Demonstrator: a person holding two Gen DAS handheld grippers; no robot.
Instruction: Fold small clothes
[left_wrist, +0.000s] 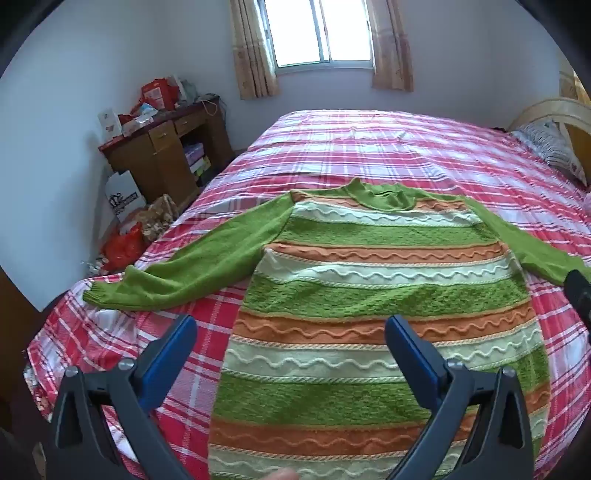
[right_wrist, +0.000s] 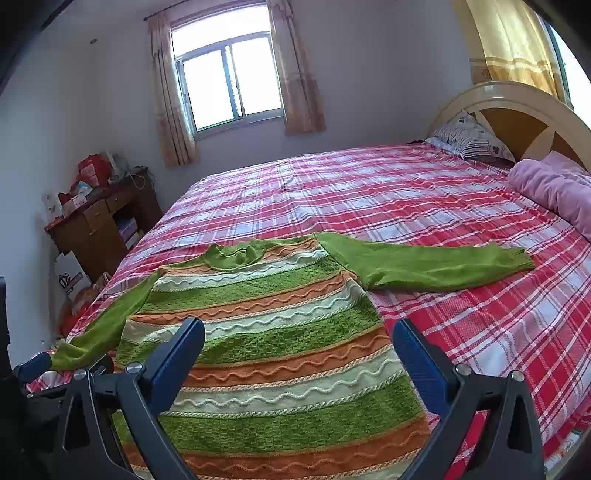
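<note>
A small knitted sweater (left_wrist: 388, 295) (right_wrist: 266, 317) with green, orange and cream stripes lies flat on the bed, collar away from me, both green sleeves spread out sideways. My left gripper (left_wrist: 291, 328) hovers above its lower left part, jaws wide open, nothing between them. My right gripper (right_wrist: 299, 332) hovers over the lower right part, also wide open and holding nothing. The left sleeve (left_wrist: 184, 269) reaches toward the bed's corner. The right sleeve (right_wrist: 436, 269) lies straight on the cover.
The bed (left_wrist: 388, 147) has a red and white plaid cover. A wooden desk (left_wrist: 162, 155) with clutter stands at the left wall, bags on the floor beside it. A pillow (right_wrist: 472, 140), a pink blanket (right_wrist: 554, 184) and the headboard are at the right.
</note>
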